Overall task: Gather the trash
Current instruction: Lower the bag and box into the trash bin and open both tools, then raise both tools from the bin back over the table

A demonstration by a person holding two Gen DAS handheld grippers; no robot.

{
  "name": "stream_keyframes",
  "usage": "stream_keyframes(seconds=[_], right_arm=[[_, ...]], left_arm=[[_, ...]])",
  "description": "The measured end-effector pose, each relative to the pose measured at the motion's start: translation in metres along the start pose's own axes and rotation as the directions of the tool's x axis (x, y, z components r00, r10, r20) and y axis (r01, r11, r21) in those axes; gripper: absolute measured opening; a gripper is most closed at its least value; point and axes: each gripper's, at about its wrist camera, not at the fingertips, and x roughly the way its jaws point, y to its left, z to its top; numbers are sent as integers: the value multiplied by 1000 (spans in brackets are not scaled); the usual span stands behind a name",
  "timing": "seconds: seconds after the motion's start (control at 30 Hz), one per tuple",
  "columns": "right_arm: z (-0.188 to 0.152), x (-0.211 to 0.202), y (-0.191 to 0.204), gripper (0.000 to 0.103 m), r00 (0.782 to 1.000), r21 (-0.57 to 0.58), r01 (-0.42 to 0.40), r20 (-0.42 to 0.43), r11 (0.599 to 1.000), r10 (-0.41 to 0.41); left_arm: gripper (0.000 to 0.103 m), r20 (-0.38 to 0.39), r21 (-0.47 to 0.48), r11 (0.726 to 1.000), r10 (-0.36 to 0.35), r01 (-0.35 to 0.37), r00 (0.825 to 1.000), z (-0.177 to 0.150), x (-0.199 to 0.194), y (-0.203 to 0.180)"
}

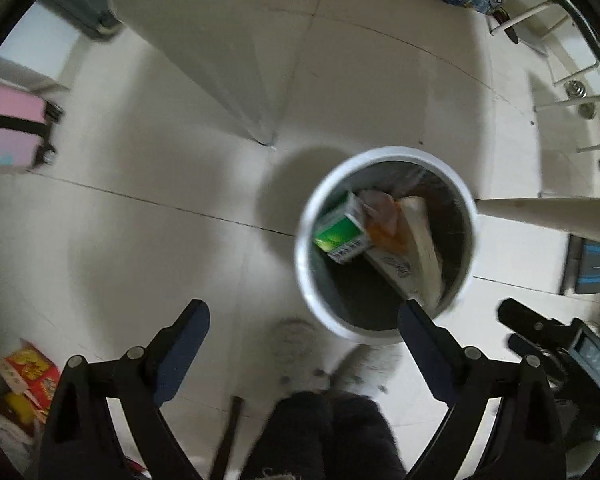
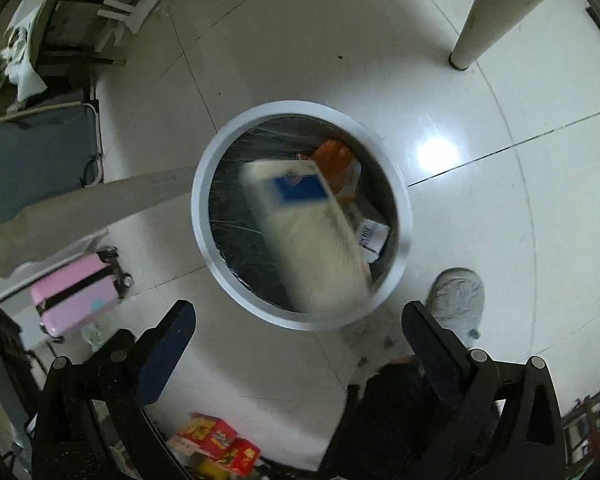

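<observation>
A round white-rimmed trash bin (image 1: 320, 200) with a dark liner stands on the tiled floor. It holds a green carton (image 1: 340, 228), an orange wrapper (image 1: 384, 232) and a long white box (image 1: 420, 240). In the right wrist view the bin (image 2: 208, 184) lies below centre, with the blurred white box (image 2: 312, 236) in its mouth. My left gripper (image 1: 304, 316) is open and empty, above the floor left of the bin. My right gripper (image 2: 300, 316) is open and empty over the bin's near rim; it also shows in the left wrist view (image 1: 540, 332).
Red snack boxes lie on the floor (image 1: 32, 372), also in the right wrist view (image 2: 220, 440). A pink suitcase (image 2: 76, 296) stands at left. A white table leg (image 2: 480, 12) rises beyond the bin. The person's grey slippers (image 2: 456, 300) are beside the bin.
</observation>
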Motion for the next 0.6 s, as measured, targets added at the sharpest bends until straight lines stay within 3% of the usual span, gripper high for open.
stream_keyframes(seconds=[0.3, 0.6], right_arm=[[-28, -41, 21, 103, 972, -129, 226, 87, 966, -216], [-59, -105, 48, 103, 953, -210, 291, 145, 933, -265]], left_arm=[[96, 20, 35, 997, 69, -69, 997, -16, -26, -11], [96, 46, 44, 997, 61, -63, 997, -34, -84, -22]])
